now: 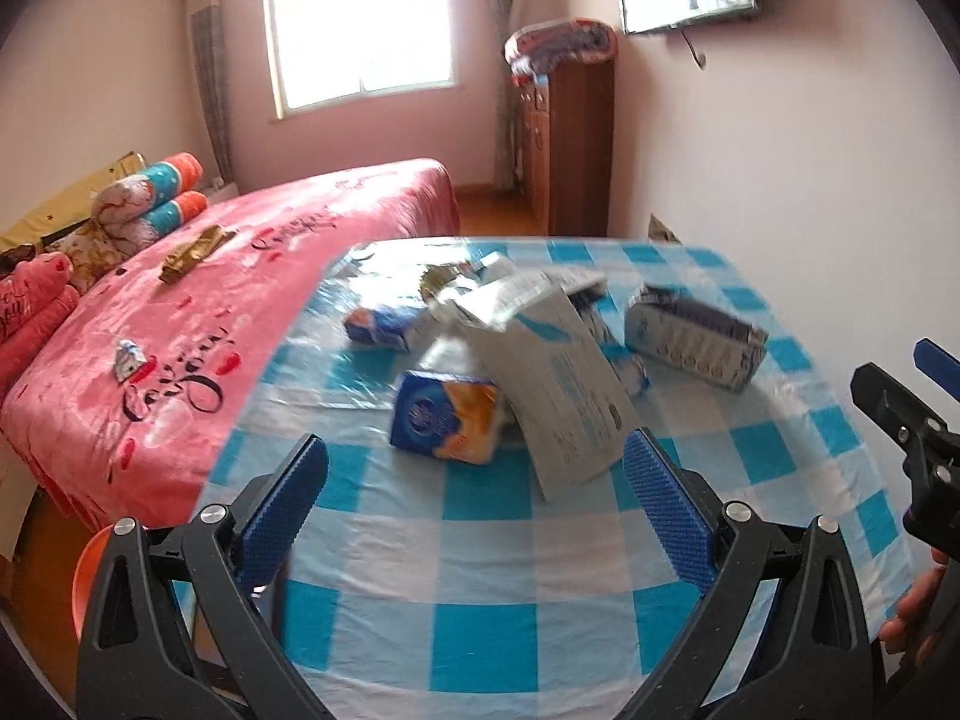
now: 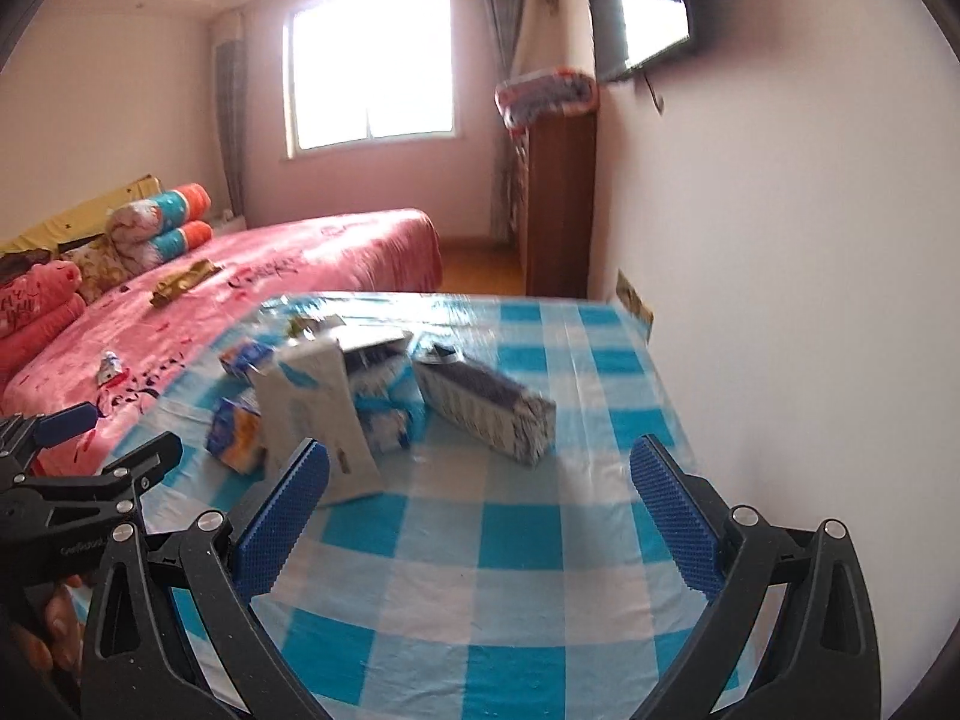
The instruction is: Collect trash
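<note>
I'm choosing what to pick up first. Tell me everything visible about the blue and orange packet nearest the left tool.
The blue and orange rectangular packet looks like a soft, glossy plastic pack, blue with a round emblem on one half and orange on the other. It lies flat on the blue-and-white checked tablecloth, nearest of the pile. A large white printed paper bag overlaps its right edge. No tool touches it.

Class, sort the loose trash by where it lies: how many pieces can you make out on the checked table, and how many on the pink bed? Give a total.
On the checked table: 5 clear, namely blue-and-orange pack, white envelope, dark carton, small blue pack, crumpled wrapper; more may be hidden.
On the pink bed: 2, namely gold wrapper, small wrapper.
Total: 7
</note>
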`<state>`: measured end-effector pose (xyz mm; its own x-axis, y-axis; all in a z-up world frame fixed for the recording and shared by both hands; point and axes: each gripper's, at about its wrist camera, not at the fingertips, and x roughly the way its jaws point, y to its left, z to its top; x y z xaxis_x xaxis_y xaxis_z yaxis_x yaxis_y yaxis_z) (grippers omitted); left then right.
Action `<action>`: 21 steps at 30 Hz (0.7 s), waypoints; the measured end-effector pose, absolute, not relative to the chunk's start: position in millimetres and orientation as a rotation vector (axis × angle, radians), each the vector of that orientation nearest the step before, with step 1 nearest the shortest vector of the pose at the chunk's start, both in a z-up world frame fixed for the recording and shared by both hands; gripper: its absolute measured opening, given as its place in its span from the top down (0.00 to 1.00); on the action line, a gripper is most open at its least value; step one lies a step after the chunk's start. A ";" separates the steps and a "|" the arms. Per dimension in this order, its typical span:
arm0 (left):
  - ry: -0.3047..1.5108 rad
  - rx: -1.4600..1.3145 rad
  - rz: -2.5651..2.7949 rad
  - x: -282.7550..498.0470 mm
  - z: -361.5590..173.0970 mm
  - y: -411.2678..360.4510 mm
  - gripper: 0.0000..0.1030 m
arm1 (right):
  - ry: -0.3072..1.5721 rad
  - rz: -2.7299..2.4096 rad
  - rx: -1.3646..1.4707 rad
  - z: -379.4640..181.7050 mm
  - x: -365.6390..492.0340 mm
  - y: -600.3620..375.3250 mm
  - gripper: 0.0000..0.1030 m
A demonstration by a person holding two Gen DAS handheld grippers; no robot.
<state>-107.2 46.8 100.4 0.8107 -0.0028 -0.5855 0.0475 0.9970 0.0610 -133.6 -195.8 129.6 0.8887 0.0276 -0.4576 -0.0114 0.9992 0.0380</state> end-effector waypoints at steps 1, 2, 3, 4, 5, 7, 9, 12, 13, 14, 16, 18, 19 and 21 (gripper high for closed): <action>0.612 0.068 -0.024 -110.7 105.6 50.1 0.04 | 0.459 0.023 0.024 135.3 -137.3 -192.6 0.04; 0.604 0.064 -0.024 -112.7 109.5 52.8 0.04 | 0.448 0.027 0.017 139.5 -139.7 -190.8 0.04; 0.596 0.061 -0.023 -114.7 112.9 54.4 0.04 | 0.438 0.032 0.011 143.3 -142.4 -189.0 0.04; 0.584 0.058 -0.020 -118.1 117.4 57.0 0.04 | 0.430 0.037 0.007 147.8 -145.3 -186.5 0.04; 0.576 0.057 -0.018 -120.4 120.6 58.4 0.04 | 0.423 0.038 0.005 150.8 -147.3 -184.9 0.04; 0.560 0.060 -0.010 -123.8 125.1 60.0 0.04 | 0.402 0.045 -0.001 156.6 -153.3 -180.9 0.04; 0.541 0.065 -0.002 -128.4 130.2 62.2 0.04 | 0.386 0.047 -0.009 160.7 -157.8 -178.1 0.04; 0.531 0.063 0.001 -133.4 134.6 65.4 0.04 | 0.363 0.050 -0.021 167.8 -166.1 -172.8 0.04; 0.528 0.059 0.000 -134.0 135.5 66.4 0.04 | 0.359 0.051 -0.021 169.9 -167.6 -171.8 0.04; 0.526 0.053 -0.001 -135.2 136.9 68.4 0.04 | 0.354 0.051 -0.021 171.8 -169.7 -170.7 0.04; 0.519 0.041 0.004 -138.1 138.9 72.9 0.04 | 0.353 0.058 -0.016 174.7 -171.0 -171.3 0.04; 0.517 0.035 0.008 -138.7 139.8 75.8 0.04 | 0.358 0.071 -0.009 175.9 -172.4 -171.0 0.04; 0.518 0.032 0.009 -138.3 140.0 76.2 0.04 | 0.358 0.071 -0.008 176.4 -173.1 -170.4 0.04; 0.516 0.026 0.012 -140.2 140.4 79.4 0.04 | 0.361 0.081 -0.003 176.4 -172.7 -170.5 0.04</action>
